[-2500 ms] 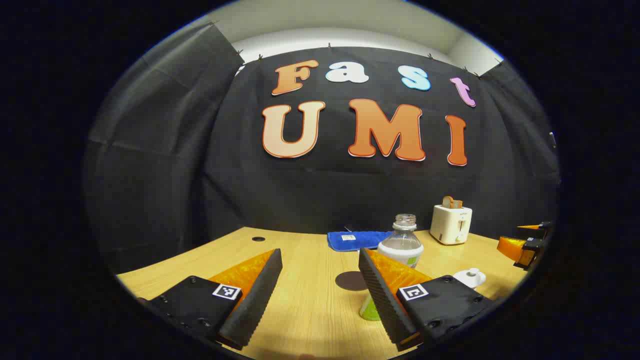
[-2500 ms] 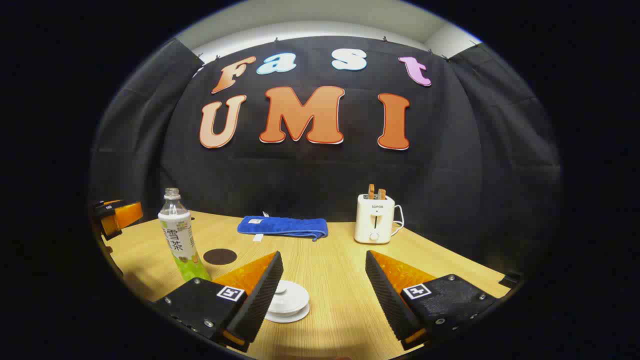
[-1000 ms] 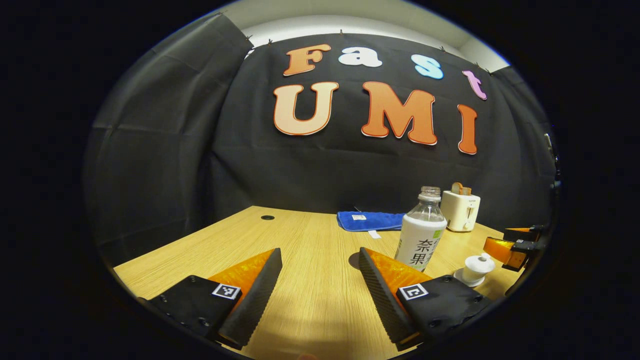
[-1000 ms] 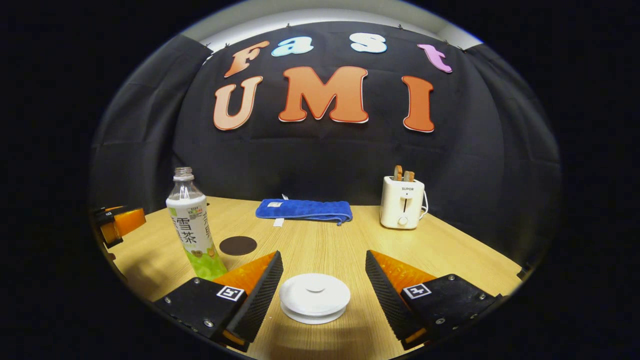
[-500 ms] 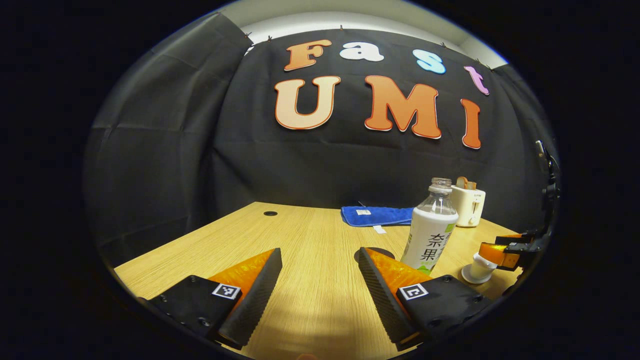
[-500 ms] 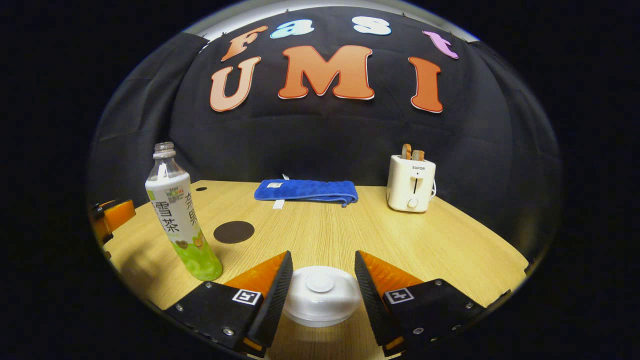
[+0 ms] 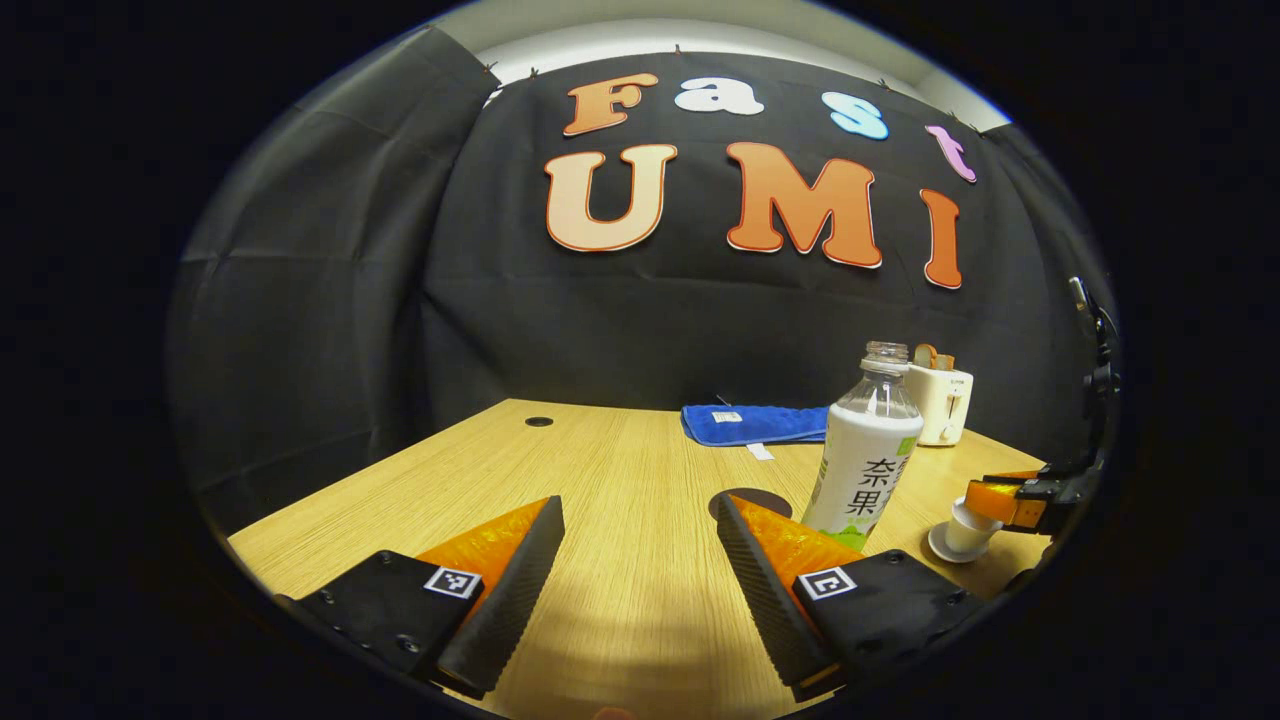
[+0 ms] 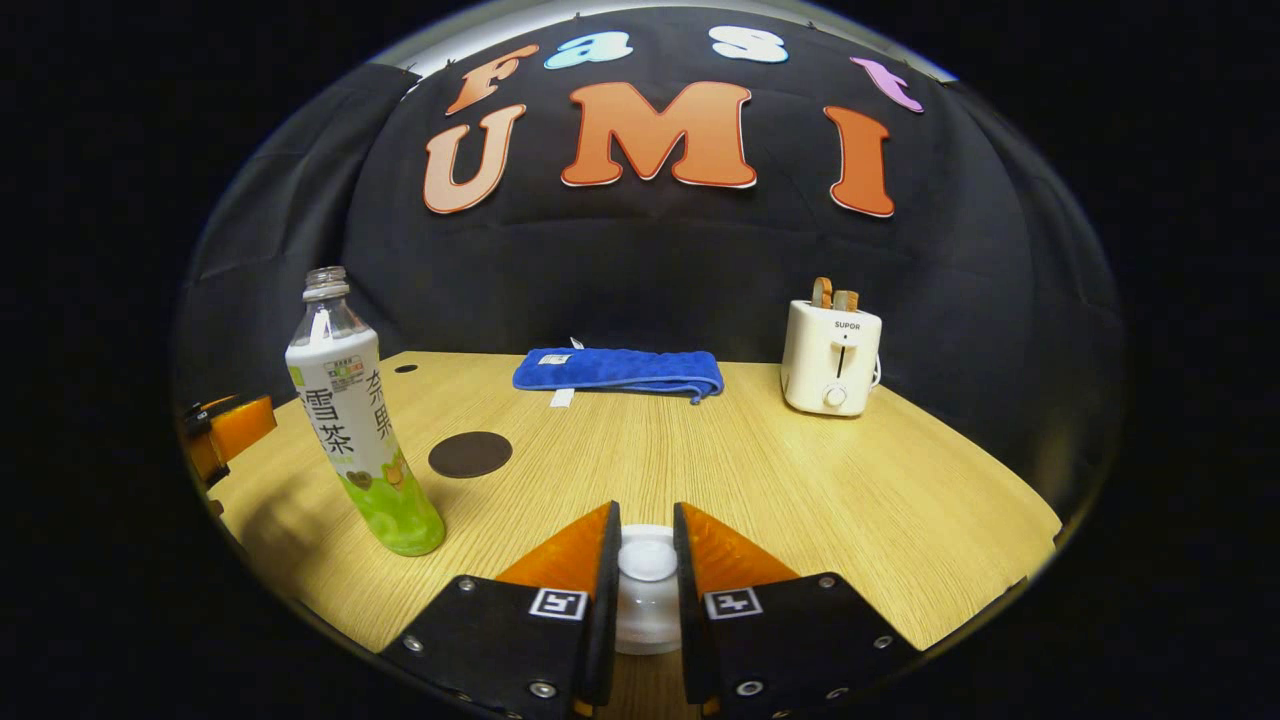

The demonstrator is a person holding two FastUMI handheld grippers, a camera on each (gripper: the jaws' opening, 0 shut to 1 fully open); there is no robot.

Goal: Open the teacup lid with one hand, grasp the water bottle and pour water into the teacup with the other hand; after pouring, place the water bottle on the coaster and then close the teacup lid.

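Note:
In the right gripper view, my right gripper point(image 8: 646, 516) is shut on the knob of the white teacup lid point(image 8: 647, 560); the white teacup point(image 8: 645, 628) sits under it on the table. The lidless water bottle point(image 8: 350, 420), with a white and green label, stands upright to the left, and the round dark coaster point(image 8: 470, 454) lies just behind it. In the left gripper view, my left gripper point(image 7: 640, 505) is open above bare table, with the bottle point(image 7: 868, 450) just right of its right finger. That finger partly hides the coaster point(image 7: 745, 497). Farther right are the teacup point(image 7: 962, 532) and the right gripper point(image 7: 1010, 497).
A folded blue cloth point(image 8: 615, 370) lies at the back of the wooden table point(image 8: 800, 480), and a white toaster point(image 8: 830, 355) holding toast stands at the back right. The left gripper view shows the same cloth point(image 7: 755, 422) and toaster point(image 7: 940, 400) behind the bottle.
My right gripper came down over the teacup and its fingers closed from wide apart onto the lid knob. My left gripper stayed open and shifted only slightly near the bottle.

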